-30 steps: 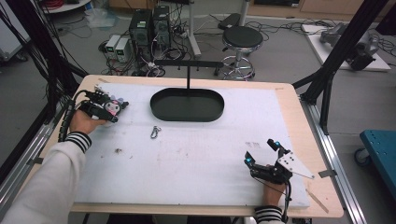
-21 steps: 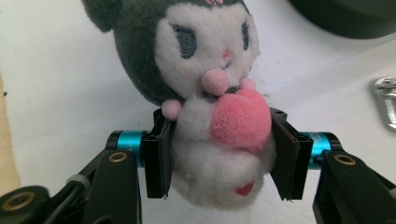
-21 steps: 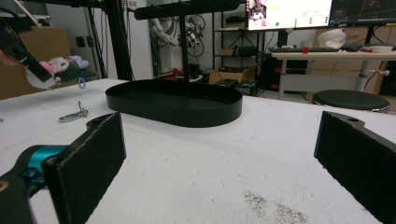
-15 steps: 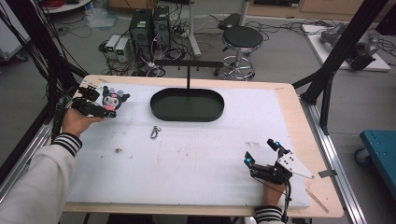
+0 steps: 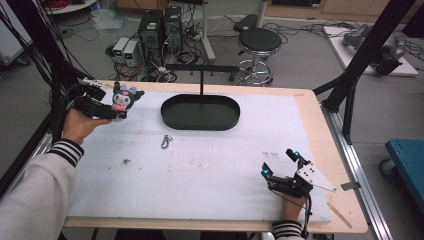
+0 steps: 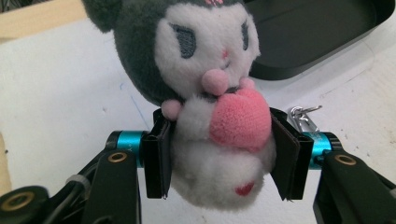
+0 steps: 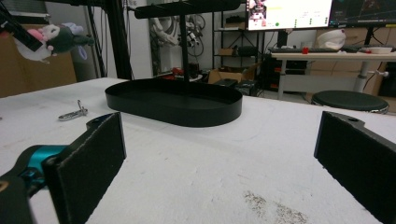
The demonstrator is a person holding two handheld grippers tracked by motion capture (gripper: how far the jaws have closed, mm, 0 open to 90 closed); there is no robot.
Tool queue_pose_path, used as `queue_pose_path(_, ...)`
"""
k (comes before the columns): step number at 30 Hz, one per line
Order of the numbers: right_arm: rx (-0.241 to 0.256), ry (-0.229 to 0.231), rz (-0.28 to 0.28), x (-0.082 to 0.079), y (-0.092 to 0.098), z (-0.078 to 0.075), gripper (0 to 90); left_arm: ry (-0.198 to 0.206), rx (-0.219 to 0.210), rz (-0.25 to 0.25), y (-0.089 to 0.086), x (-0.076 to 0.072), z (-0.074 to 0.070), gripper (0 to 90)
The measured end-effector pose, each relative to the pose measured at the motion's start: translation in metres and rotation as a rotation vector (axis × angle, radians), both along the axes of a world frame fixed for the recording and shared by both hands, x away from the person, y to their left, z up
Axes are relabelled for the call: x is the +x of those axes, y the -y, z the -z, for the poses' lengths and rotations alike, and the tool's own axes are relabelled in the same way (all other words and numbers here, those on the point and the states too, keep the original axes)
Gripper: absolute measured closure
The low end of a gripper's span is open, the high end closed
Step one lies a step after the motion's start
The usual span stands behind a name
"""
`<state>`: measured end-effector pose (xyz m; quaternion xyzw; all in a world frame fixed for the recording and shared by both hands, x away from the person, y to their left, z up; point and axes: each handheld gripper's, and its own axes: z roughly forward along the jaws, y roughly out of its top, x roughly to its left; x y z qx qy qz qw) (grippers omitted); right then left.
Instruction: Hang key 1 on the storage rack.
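Compared with the frame half a second earlier, the left gripper (image 5: 102, 111) sits slightly lower and nearer the table's far left corner, carrying the plush toy (image 5: 122, 99) with it; a second ago the toy lay lower against the hand. The right gripper (image 5: 281, 168) is unchanged at the lower right of the high view.

In the left gripper view the two black pads clamp the plush toy (image 6: 219, 116) at its white body, one on each flank, the dark-eared head rising above them and a pink heart facing the camera. The toy is lifted clear of the mat. The right gripper's jaws stand wide apart with nothing between them, resting low over the mat in the right gripper view.

The surface is a white mat (image 5: 210, 165) on a wooden table (image 5: 320, 120); the mat bears small dark stains left of centre. A black oval tray (image 5: 200, 112) with an upright T-shaped stand (image 5: 201, 70) lies at the upper centre. A metal clasp (image 5: 166, 141) lies just below the tray's left end, apart from it.

Beyond the table: a round stool (image 5: 258, 41), computer cases (image 5: 160, 30), cables on a grey floor. Black frame posts flank both sides. The mat between tray and right gripper is open.
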<state>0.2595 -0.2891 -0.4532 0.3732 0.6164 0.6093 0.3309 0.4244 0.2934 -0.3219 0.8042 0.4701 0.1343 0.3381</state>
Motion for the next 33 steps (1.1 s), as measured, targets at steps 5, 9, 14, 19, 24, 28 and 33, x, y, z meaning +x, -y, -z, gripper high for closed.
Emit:
queue_pose_path(5, -0.001, 0.001, 0.002, 0.0, 0.0, 0.0, 1.3, 0.012, -0.01, 0.01, 0.003, 0.0, -0.008, 47.9)
queue_pose_path(9, 0.0, 0.002, 0.0, 0.0, 0.0, 0.0, 1.3, 0.034, -0.029, 0.023, 0.007, -0.001, -0.016, 47.9)
queue_pose_path(14, -0.001, 0.002, 0.0, 0.0, 0.0, 0.0, 1.3, 0.038, -0.034, 0.041, 0.011, 0.0, -0.02, 47.8)
queue_pose_path(19, 0.0, 0.001, 0.001, 0.0, 0.0, 0.0, 1.3, 0.044, -0.053, 0.077, 0.019, 0.003, -0.026, 47.8)
queue_pose_path(24, 0.0, 0.002, 0.0, 0.0, 0.0, 0.0, 1.3, 0.042, -0.064, 0.105, 0.029, 0.008, -0.032, 47.8)
queue_pose_path(28, 0.0, 0.0, 0.001, 0.0, 0.0, 0.0, 1.3, 0.053, -0.07, 0.124, 0.037, 0.011, -0.039, 47.8)
queue_pose_path(33, 0.0, 0.0, 0.003, 0.0, 0.0, 0.0, 1.3, 0.058, -0.063, 0.142, 0.045, 0.016, -0.045, 47.8)
